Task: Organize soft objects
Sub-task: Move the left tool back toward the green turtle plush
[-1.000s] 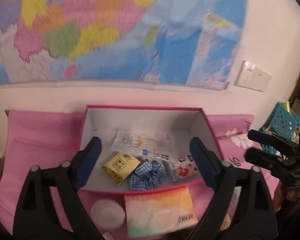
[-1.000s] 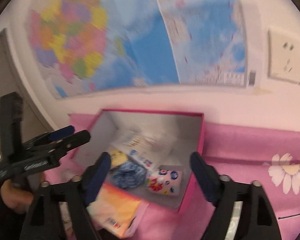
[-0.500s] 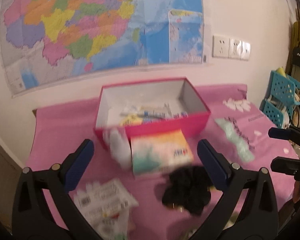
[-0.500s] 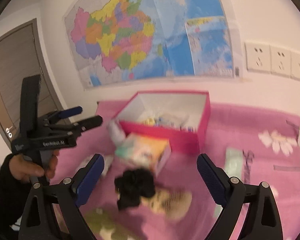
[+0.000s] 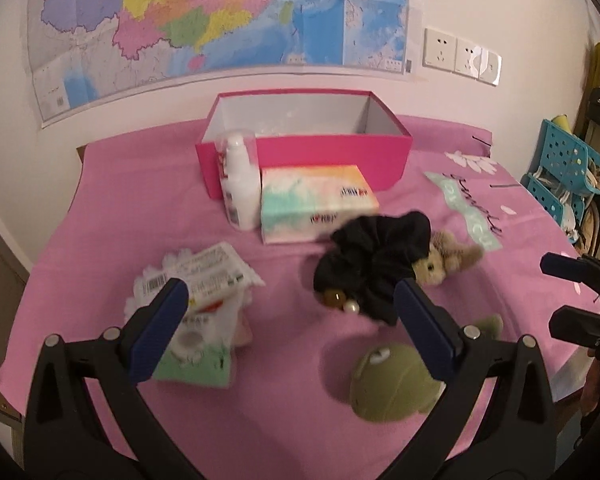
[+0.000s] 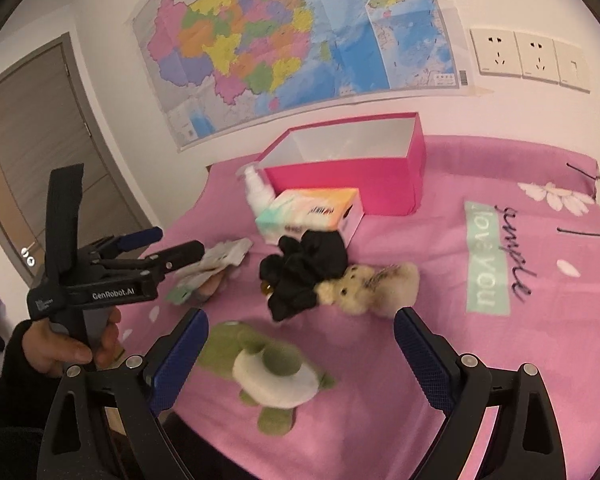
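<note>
A pink open box (image 5: 320, 156) (image 6: 348, 184) stands at the back of the pink cloth. A black scrunchie (image 5: 374, 266) (image 6: 304, 268), a beige plush bear (image 5: 444, 258) (image 6: 364, 286) and a green plush turtle (image 5: 392, 384) (image 6: 268, 368) lie in front of it. My left gripper (image 5: 292, 320) is open and empty above the near cloth; it also shows in the right wrist view (image 6: 168, 246). My right gripper (image 6: 300, 348) is open and empty above the turtle; it also shows in the left wrist view (image 5: 568, 292).
A tissue pack (image 5: 316, 208) (image 6: 312, 214) and a white bottle (image 5: 240, 188) (image 6: 258, 192) sit against the box front. Plastic packets (image 5: 200, 304) (image 6: 212, 268) lie at the left. A blue basket rack (image 5: 564, 172) stands right of the table. A map hangs on the wall.
Both grippers have pulled back from over the box towards the near edge of the table. The scrunchie, bear, turtle and packets have come into view. Both grippers stay open.
</note>
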Demonstrator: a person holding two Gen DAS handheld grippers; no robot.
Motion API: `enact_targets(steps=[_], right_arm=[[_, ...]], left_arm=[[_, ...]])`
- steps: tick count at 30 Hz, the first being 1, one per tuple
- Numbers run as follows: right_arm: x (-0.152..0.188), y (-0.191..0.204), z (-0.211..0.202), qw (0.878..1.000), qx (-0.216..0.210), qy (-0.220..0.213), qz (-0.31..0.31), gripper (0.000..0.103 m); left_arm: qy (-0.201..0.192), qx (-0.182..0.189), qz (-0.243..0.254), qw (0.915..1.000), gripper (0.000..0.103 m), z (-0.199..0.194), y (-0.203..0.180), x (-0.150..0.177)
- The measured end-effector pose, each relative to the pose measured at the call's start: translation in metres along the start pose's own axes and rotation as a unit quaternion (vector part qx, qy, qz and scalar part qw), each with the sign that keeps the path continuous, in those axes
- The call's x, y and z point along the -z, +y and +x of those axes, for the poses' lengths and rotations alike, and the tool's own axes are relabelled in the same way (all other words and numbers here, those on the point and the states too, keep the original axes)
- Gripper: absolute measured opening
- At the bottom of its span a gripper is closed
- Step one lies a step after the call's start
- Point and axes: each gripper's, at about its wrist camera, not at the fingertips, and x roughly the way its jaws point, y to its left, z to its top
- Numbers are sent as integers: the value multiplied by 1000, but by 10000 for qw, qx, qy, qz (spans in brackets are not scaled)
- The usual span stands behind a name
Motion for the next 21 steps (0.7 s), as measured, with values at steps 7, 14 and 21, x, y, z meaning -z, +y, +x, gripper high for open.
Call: enact_targets(steps=[7, 14, 21], right_arm=[[21, 8, 3, 9998, -125, 127, 46, 96], [38, 10, 14, 9992, -241, 297, 144, 96], [40, -1, 27, 9983, -165, 321, 453, 95]], left_arm=[[68, 109, -103, 9999, 103, -12, 1, 25], [310, 406, -104, 9986, 103, -7, -4, 54], [522, 825, 62, 9952, 103, 9, -26, 65]])
